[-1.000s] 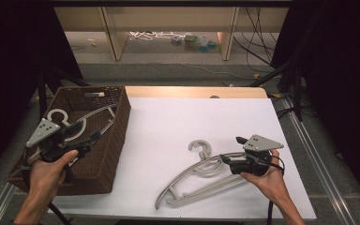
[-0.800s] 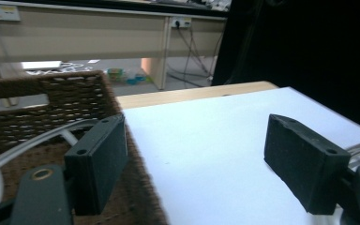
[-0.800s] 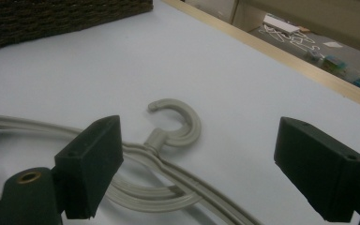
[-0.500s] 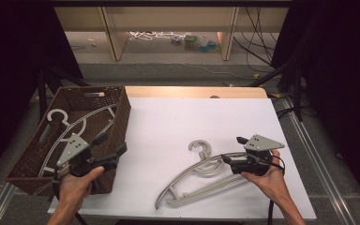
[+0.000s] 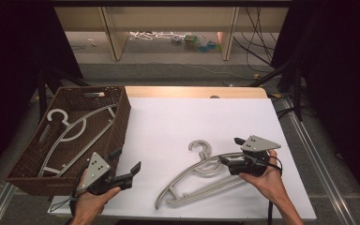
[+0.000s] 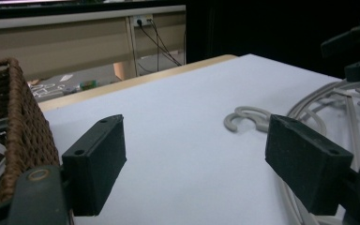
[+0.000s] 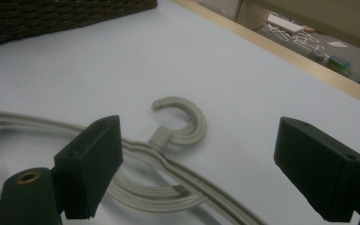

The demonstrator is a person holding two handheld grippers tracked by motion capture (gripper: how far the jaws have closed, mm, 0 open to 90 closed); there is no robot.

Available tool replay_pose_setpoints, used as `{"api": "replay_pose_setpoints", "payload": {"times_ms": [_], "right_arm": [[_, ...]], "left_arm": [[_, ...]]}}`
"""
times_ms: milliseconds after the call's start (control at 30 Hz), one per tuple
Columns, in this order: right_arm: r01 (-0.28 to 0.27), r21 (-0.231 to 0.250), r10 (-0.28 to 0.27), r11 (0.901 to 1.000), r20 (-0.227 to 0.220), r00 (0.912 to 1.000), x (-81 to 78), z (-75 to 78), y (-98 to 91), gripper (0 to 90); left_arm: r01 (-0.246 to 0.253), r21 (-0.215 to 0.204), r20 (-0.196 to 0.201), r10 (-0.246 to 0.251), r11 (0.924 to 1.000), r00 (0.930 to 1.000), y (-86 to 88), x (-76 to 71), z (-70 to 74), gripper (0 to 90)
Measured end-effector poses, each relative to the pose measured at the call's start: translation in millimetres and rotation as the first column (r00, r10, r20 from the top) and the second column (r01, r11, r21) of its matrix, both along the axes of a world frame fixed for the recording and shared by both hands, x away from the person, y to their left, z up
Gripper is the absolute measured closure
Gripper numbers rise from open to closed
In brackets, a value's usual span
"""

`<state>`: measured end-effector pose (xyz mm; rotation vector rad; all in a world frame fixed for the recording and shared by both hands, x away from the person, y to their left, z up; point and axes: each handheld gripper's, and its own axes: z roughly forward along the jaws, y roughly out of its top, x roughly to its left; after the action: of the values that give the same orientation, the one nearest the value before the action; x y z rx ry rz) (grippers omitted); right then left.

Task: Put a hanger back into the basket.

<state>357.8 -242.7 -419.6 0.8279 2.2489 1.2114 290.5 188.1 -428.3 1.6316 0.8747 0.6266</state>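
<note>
Pale grey plastic clothes hangers (image 5: 201, 176), stacked flat on the white table sheet (image 5: 178, 122) toward its near right part, round hooks pointing away toward the far edge. Apparently two of them, one lying on the other, judging by the doubled shoulder lines in the right gripper view (image 7: 168, 159). Right gripper (image 5: 228, 161) poised just at the upper shoulder near the hook (image 7: 180, 117), jaws spread wide, nothing between the pads, hanger neck lying below and between them. Left gripper (image 5: 126, 168) low over the near left part of the sheet, just beside the brown woven wicker basket (image 5: 122, 112), jaws likewise wide open and empty, aimed across the bare sheet toward the hangers (image 6: 248, 119). Inside the basket, more hangers of the same grey plastic (image 5: 70, 133), lying slanted against the weave. Likely work in hand: moving the table hangers into the basket. Risks from here, by judgement only: closing on both stacked shoulders at once and lifting two together, or pinching only the top one so the lower one drags and slides across the smooth sheet. A grip near the neck could leave the long arms swinging, liable to catch on the basket rim (image 5: 124, 101) or tangle with the hooks already inside. Thin, slick plastic between flat pads could also twist out under a shallow bite.
</note>
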Motion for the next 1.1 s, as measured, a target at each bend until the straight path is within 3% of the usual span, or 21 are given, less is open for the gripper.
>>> {"api": "replay_pose_setpoints", "payload": {"times_ms": [200,300,367,433,467,500,633,667,700,733,900,933,967,1000,1100], "right_arm": [[0.005,-0.011,-0.005,0.9999,0.004,1.0,0.9,1.5,-3.8,16.6],[-0.006,-0.068,0.006,0.9977,0.005,1.0,5.3,4.6,-5.1,17.0],[-0.041,-0.122,0.041,0.9917,-0.004,0.9992,9.6,7.3,-5.9,23.0],[-0.054,-0.216,0.059,0.9749,0.015,0.9982,13.6,10.3,-6.2,23.1],[-0.06,-0.254,0.061,0.9653,-0.004,0.9982,16.2,11.2,-6.0,22.6],[-0.07,-0.281,0.063,0.9571,-0.033,0.9975,19.0,11.8,-5.4,24.8],[-0.135,-0.356,0.114,0.9245,-0.08,0.9903,35.2,5.7,-2.0,34.1],[-0.165,-0.383,0.132,0.9087,-0.11,0.985,38.9,2.4,-1.2,34.8],[-0.196,-0.432,0.14,0.8801,-0.159,0.9774,45.2,-4.0,-0.8,38.8],[-0.196,-0.432,0.14,0.8801,-0.159,0.9774,45.2,-4.0,-0.8,38.8],[-0.256,-0.493,0.167,0.8317,-0.218,0.9616,53.5,-14.6,-0.9,45.8],[-0.27,-0.515,0.178,0.8134,-0.221,0.9589,54.1,-18.5,0.7,48.6],[-0.27,-0.515,0.178,0.8134,-0.221,0.9589,54.1,-18.5,0.7,48.6],[-0.282,-0.529,0.183,0.8007,-0.232,0.9554,54.4,-20.0,1.4,48.6],[-0.286,-0.559,0.187,0.7784,-0.228,0.9555,56.3,-24.2,2.4,53.1]], "left_arm": [[0.021,-0.001,0.006,-0.021,0.9998,0.9998,-2.3,-1.7,-0.1,19.7],[0.025,-0.002,0.002,-0.025,0.9997,0.9997,-0.9,-2.0,-1.0,19.5],[0.026,-0.001,0.0,-0.026,0.9997,0.9997,0.3,-1.4,-2.3,19.3],[0.021,0.0,-0.008,-0.021,0.9998,0.9997,0.5,-0.2,-3.4,19.4],[0.026,0.0,-0.008,-0.026,0.9997,0.9996,0.6,0.0,-3.5,19.4],[0.03,0.0,-0.005,-0.03,0.9996,0.9995,0.3,-0.3,-3.5,19.5],[0.047,0.001,-0.006,-0.047,0.9989,0.9989,-1.2,-0.2,-3.9,19.6],[0.051,0.001,-0.007,-0.051,0.9987,0.9987,-1.5,-0.2,-4.1,19.6],[0.057,0.004,-0.008,-0.057,0.9984,0.9983,-1.7,-0.2,-4.2,19.6],[0.057,0.004,-0.008,-0.057,0.9984,0.9983,-1.7,-0.2,-4.2,19.6],[0.058,0.005,-0.011,-0.058,0.9983,0.9982,-2.8,-0.1,-4.6,19.6],[0.063,0.011,-0.012,-0.062,0.998,0.998,-3.1,0.3,-4.9,19.5],[0.063,0.008,-0.015,-0.063,0.998,0.9979,-3.9,0.1,-5.2,19.5],[0.068,0.001,-0.014,-0.068,0.9977,0.9976,-4.7,0.2,-5.7,19.6],[0.074,0.02,-0.015,-0.074,0.9971,0.9972,-4.3,-0.1,-5.5,19.4]]}}
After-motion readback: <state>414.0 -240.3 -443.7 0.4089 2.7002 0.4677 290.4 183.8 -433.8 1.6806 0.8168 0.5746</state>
